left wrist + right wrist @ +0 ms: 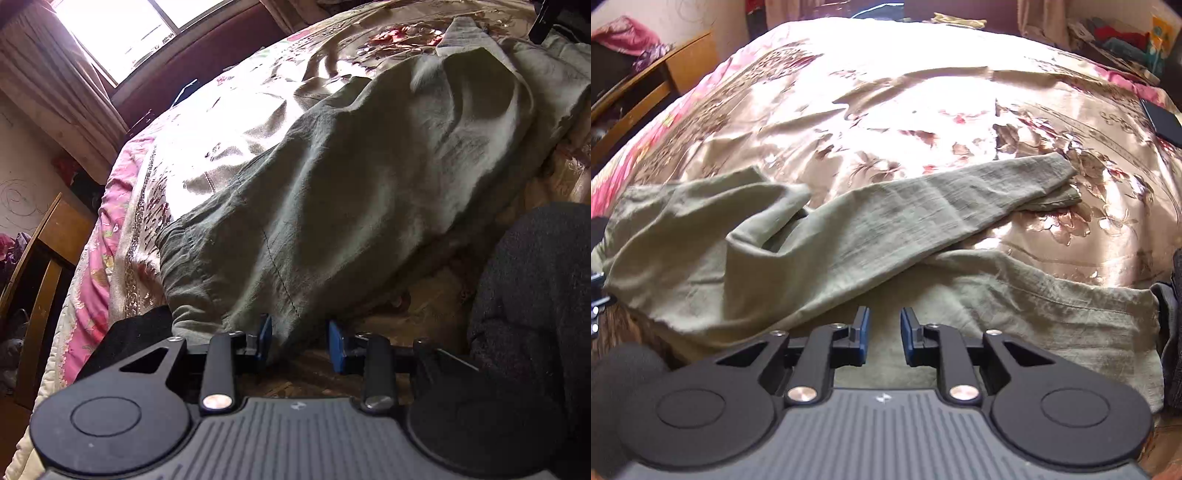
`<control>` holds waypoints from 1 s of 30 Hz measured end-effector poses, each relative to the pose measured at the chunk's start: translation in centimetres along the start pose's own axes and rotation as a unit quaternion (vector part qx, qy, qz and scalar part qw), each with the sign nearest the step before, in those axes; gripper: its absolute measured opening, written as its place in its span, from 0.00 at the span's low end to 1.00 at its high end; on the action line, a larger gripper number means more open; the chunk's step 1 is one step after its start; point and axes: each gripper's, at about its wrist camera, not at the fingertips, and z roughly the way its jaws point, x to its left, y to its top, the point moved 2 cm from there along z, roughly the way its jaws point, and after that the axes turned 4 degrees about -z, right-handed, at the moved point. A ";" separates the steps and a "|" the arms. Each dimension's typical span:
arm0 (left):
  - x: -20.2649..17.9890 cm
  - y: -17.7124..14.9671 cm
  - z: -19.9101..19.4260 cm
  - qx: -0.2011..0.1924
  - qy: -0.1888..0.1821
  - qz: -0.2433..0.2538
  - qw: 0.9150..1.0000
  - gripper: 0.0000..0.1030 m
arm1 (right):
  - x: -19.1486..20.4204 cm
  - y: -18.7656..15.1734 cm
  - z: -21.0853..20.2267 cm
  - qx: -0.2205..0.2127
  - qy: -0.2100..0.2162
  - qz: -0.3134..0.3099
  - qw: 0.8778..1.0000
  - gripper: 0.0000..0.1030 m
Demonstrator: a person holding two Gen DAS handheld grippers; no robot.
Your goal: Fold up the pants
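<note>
Pants (849, 236): olive-green, thin crinkled cloth, lying rumpled on a bed covered by a shiny gold floral bedspread (905, 110). In the right wrist view they fill the lower half of the frame. One leg runs from about 9 o'clock up toward 2 o'clock, its cuff resting on the flower print. The other leg lies beneath it and runs toward 4 o'clock, with a stitched hem line showing. A loose fold stands up near 10 o'clock.

Right tool (884, 338): blue pads a narrow gap apart, hovering over the lower leg at 6 o'clock. No cloth between the pads; they press on nothing.

Left wrist view: the pants (351, 203) form a heaped mound across the centre, gathered waistband toward 8 o'clock, seam running down toward 6 o'clock. Left tool (300, 343): pads set moderately apart at the near edge of the cloth. A fold of cloth lies against the inner face of the left-hand pad; the right-hand pad stands clear of it, with bedspread showing in the gap. Not clamped.

A dark grey fuzzy sleeve (535, 295) sits at 4 o'clock in the left view. Wooden chair (40, 266) at 9 o'clock beside the bed's pink edge. Bright window (122, 33) with curtain at 11 o'clock. A dark flat object (1163, 123) lies on the bedspread at 2 o'clock in the right view; too small to identify.
</note>
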 end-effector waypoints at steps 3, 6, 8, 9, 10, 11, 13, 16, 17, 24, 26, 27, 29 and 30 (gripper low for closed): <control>-1.0 2.0 -1.2 -0.026 0.001 -0.002 1.000 0.46 | -3.4 1.8 1.5 -0.031 -0.011 0.058 0.998 0.24; -2.9 5.1 -1.5 -0.052 -0.036 -0.006 0.998 0.46 | -7.6 3.3 3.6 -0.058 -0.017 0.122 0.991 0.24; -4.8 7.5 -1.1 -0.071 -0.068 -0.005 0.995 0.46 | -10.1 3.8 4.6 -0.068 -0.015 0.166 0.984 0.24; -5.7 8.6 -0.9 -0.079 -0.082 -0.005 0.993 0.46 | -11.9 4.1 5.3 -0.076 -0.011 0.197 0.977 0.24; -6.6 9.7 -0.7 -0.087 -0.097 -0.007 0.991 0.46 | -13.2 4.4 5.8 -0.082 -0.010 0.218 0.972 0.25; -7.6 10.9 -0.5 -0.096 -0.117 -0.011 0.988 0.46 | -14.3 4.6 6.2 -0.090 -0.009 0.236 0.967 0.27; -9.5 12.7 0.0 -0.109 -0.148 -0.012 0.983 0.46 | -16.2 5.1 7.0 -0.104 -0.011 0.260 0.960 0.27; -12.3 14.8 0.8 -0.118 -0.185 -0.001 0.976 0.47 | -18.3 5.9 7.9 -0.121 -0.011 0.287 0.950 0.27; -13.1 15.2 1.0 -0.118 -0.193 0.001 0.974 0.47 | -19.0 6.1 8.2 -0.128 -0.008 0.297 0.946 0.27; -14.7 16.3 1.8 -0.113 -0.211 -0.005 0.971 0.47 | -20.4 6.3 9.1 -0.123 -0.017 0.319 0.940 0.27; -14.6 16.3 1.6 -0.116 -0.214 -0.011 0.970 0.47 | -20.5 6.0 8.9 -0.127 -0.011 0.325 0.937 0.27; -14.6 16.3 1.6 -0.116 -0.216 -0.016 0.969 0.47 | -20.8 6.0 9.1 -0.126 -0.006 0.324 0.938 0.27; -14.8 16.5 1.9 -0.117 -0.216 -0.018 0.969 0.48 | -20.6 6.4 9.6 -0.123 -0.005 0.323 0.938 0.27; -15.0 16.5 2.0 -0.117 -0.215 -0.015 0.970 0.48 | -20.5 6.6 9.9 -0.124 0.001 0.325 0.937 0.27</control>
